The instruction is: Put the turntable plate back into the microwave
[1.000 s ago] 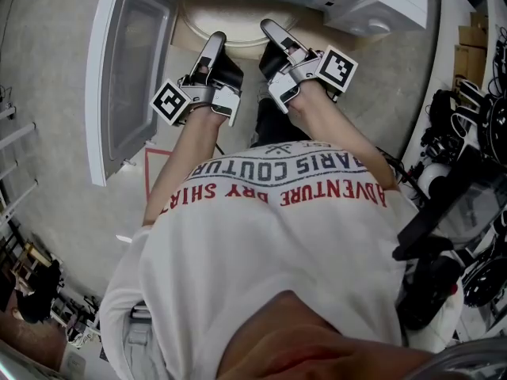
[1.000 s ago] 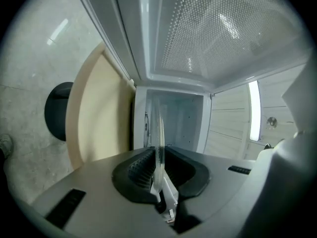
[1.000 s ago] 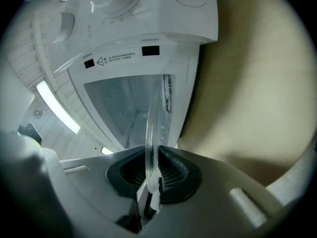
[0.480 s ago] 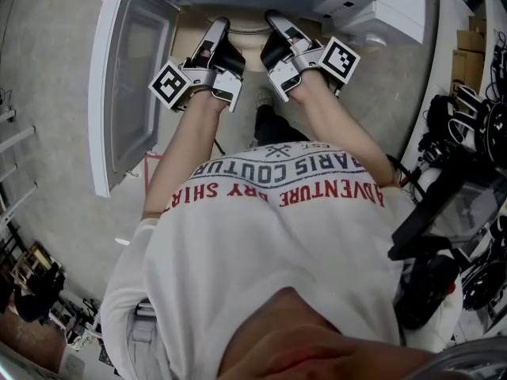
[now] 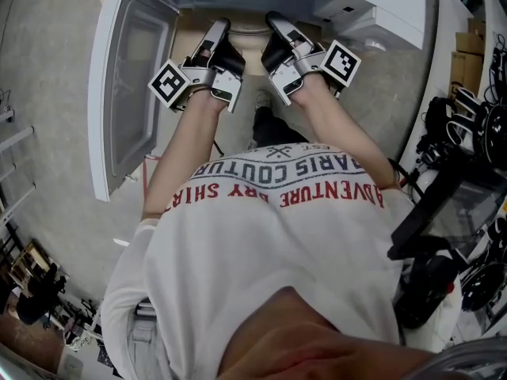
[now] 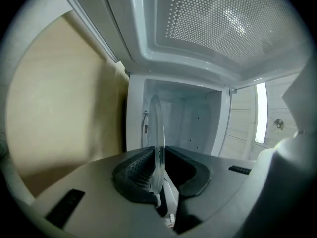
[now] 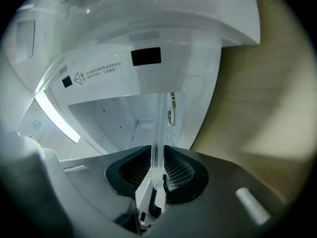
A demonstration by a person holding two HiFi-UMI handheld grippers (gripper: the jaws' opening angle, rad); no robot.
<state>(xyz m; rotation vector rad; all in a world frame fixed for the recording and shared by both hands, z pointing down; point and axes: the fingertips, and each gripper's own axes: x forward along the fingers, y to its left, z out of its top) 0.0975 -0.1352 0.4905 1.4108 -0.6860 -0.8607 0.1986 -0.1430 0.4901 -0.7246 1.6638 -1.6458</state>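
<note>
The clear glass turntable plate (image 6: 157, 133) is held edge-on between both grippers, its rim also showing as a thin pale band (image 7: 159, 138) in the right gripper view. My left gripper (image 5: 219, 32) is shut on the plate's left rim and my right gripper (image 5: 275, 22) is shut on its right rim. Both reach into the mouth of the white microwave (image 5: 356, 6), whose cavity (image 6: 198, 125) lies straight ahead. From the head view the plate is mostly hidden under the microwave's top edge.
The microwave door (image 5: 131, 85) hangs open to the left. A beige wooden surface (image 6: 64, 108) lies beside the microwave. The perforated cavity ceiling (image 6: 228, 24) shows overhead. Cables and dark equipment (image 5: 467, 172) crowd the right side.
Both grippers have pushed forward with the plate, going from in front of the microwave to its opening. The plate's pale disc, plain a second ago, is now mostly hidden.
</note>
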